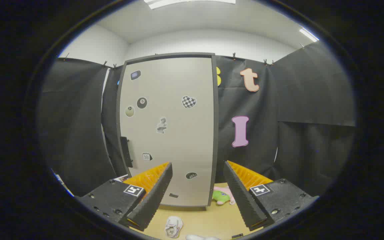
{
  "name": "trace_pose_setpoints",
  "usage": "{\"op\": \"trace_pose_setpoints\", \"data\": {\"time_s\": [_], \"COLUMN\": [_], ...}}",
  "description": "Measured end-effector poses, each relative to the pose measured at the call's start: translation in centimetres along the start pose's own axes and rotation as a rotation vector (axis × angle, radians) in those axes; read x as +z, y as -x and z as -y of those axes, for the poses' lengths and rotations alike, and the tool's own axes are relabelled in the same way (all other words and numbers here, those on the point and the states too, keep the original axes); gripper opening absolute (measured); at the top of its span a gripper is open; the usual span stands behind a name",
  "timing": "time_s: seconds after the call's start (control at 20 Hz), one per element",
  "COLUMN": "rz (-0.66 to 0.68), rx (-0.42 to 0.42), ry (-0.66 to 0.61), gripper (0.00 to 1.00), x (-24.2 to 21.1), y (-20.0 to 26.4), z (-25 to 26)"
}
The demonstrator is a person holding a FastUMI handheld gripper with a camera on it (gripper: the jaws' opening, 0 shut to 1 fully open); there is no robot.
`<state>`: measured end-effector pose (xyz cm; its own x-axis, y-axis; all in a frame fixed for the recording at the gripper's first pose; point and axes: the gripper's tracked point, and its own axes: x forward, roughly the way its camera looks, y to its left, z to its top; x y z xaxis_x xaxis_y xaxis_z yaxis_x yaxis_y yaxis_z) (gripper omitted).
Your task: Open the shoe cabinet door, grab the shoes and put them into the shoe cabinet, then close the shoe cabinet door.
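The gripper hangs spread and empty; ahead, the rigid cabinet door likely swings lightly if hooked at its dark handle; the shoe below looks soft.

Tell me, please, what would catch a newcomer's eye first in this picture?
The tall pale cabinet door, shut and dotted with stickers, stands straight ahead beyond the open gripper, with a dark handle on its left edge. On the wooden floor, a small white shoe lies between the fingers, and a pink and green toy sits by the door's lower right corner.
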<state>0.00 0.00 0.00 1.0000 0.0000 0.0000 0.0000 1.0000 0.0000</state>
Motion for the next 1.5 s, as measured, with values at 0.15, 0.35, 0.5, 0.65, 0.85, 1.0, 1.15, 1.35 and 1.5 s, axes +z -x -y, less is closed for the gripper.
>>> {"op": "trace_pose_setpoints", "data": {"time_s": [0.15, 0.35, 0.5, 0.65, 0.85, 1.0, 1.15, 1.35, 1.5], "rz": [0.006, 0.002, 0.004, 0.001, -0.005, -0.002, -0.007, -0.005, -0.01], "rx": [0.001, 0.008, 0.005, 0.004, -0.002, -0.009, -0.004, 0.007, 0.032], "ry": [0.006, 0.006, 0.008, 0.005, 0.011, 0.009, 0.013, 0.026, 0.029], "gripper": [1.0, 1.0, 1.0, 1.0, 1.0, 1.0, 1.0, 1.0, 1.0], "x": [0.4, 0.2, 0.2, 0.1, 0.0, 0.0, -0.2, -0.5, -1.4], "y": [0.2, 0.5, 0.7, 0.8, 0.6, 0.6, 0.5, -1.0, -3.5], "z": [-0.4, -1.0, -1.1, -1.2, -1.1, -0.9, -1.3, -2.7, -5.4]}}
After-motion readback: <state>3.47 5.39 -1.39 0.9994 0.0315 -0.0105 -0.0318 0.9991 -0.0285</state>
